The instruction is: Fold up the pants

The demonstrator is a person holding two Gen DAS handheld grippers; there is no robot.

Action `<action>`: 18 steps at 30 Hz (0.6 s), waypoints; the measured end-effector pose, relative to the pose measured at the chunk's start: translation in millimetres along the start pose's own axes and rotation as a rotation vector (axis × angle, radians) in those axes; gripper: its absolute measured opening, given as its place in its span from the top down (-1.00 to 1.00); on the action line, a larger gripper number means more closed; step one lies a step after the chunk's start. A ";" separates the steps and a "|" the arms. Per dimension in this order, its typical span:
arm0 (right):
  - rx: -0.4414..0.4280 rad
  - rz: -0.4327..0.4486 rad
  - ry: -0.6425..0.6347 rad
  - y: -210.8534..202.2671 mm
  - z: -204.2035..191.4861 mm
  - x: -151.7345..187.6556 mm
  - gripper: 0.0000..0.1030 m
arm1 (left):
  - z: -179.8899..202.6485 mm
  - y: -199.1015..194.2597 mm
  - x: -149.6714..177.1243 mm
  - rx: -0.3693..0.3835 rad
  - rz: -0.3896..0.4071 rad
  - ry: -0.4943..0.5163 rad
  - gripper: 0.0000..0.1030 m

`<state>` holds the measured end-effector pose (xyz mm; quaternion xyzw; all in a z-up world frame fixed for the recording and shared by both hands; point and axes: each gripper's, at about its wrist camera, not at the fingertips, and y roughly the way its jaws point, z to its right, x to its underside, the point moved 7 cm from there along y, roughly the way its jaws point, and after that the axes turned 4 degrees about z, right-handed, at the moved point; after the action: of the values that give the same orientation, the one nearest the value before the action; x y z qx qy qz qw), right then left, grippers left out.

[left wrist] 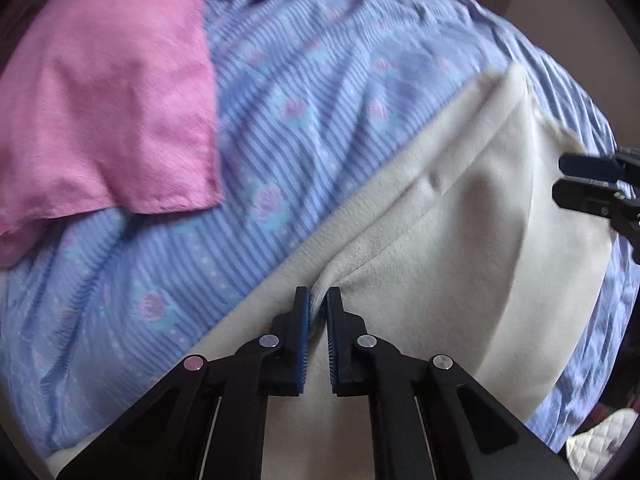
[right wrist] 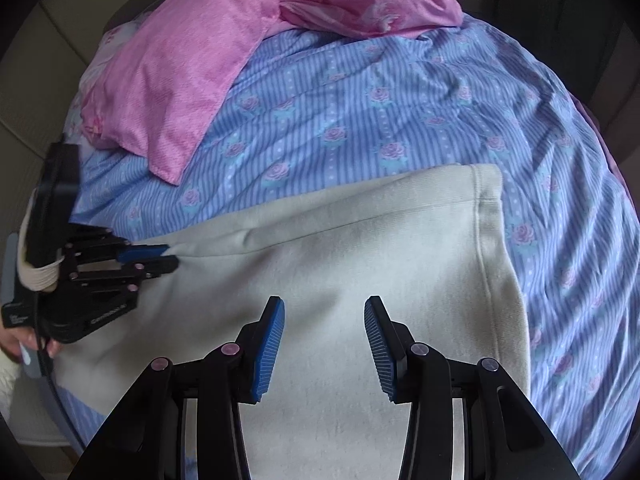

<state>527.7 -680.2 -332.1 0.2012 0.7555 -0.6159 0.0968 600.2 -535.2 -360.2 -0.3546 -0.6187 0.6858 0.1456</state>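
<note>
Left claw (left wrist: 318,300) pinching cream pants (left wrist: 460,220) edge fold; right claw (right wrist: 324,312) parted above pants.

Left gripper (left wrist: 318,300): pointing steeply downward, jaws pinched together on a ridge of the cream pants (left wrist: 440,232). Right gripper (right wrist: 324,308): angled downward, jaws parted, nothing between them (blue ribbed pads (right wrist: 270,354) facing each other).

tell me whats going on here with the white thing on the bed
A person with a gripper in each hand is folding cream pants laid flat on a blue striped floral bedsheet. The left gripper is shut on a pinch of the fabric. The right gripper hangs open above the cloth, gripping nothing. A pink cloth lies further back.
</note>
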 end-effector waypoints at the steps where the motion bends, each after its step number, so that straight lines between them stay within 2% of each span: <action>1: 0.003 0.003 0.006 -0.6 2.4 -1.0 0.16 | -3.7 -6.7 -3.1 -0.008 0.025 -0.027 0.82; 4: 0.016 0.034 0.037 -5.2 15.0 -8.4 0.16 | -15.0 -16.9 -9.7 -0.011 0.067 -0.087 0.82; 5: 0.027 0.050 0.053 -6.8 22.0 -13.4 0.16 | -20.2 -20.5 -11.9 -0.027 0.089 -0.109 0.94; 7: 0.047 0.073 0.080 -8.2 34.2 -22.0 0.16 | -36.0 -24.0 -20.7 -0.088 0.119 -0.131 0.97; 8: 0.059 0.084 0.093 -8.4 40.9 -27.1 0.16 | -43.0 -24.8 -23.9 -0.089 0.129 -0.162 0.97; 11: 0.082 0.096 0.110 -4.6 56.1 -39.1 0.16 | -48.7 -22.3 -21.7 -0.060 0.110 -0.194 0.96; 13: 0.088 0.091 0.111 -1.6 63.1 -44.8 0.16 | -32.7 -26.0 -19.9 0.037 0.093 -0.164 0.90; 14: 0.095 0.094 0.107 -1.9 67.0 -47.6 0.16 | -29.3 -27.3 -22.8 0.063 0.088 -0.145 0.68; 15: 0.096 0.097 0.106 -2.8 69.0 -48.9 0.16 | -24.8 -26.6 -24.2 0.081 0.082 -0.121 0.30; 16: 0.091 0.104 0.104 -4.1 70.7 -50.3 0.16 | -21.6 -26.1 -24.4 0.084 0.075 -0.096 0.12; 17: 0.085 0.109 0.103 -4.8 72.0 -51.8 0.16 | -19.3 -23.5 -26.7 0.082 0.071 -0.084 0.00; 18: 0.082 0.109 0.101 -4.5 73.3 -52.9 0.16 | -17.6 -19.6 -27.0 0.080 0.059 -0.070 0.01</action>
<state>565.9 -761.7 -323.6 0.2768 0.7215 -0.6292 0.0835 626.2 -535.6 -333.0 -0.3423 -0.5847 0.7259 0.1179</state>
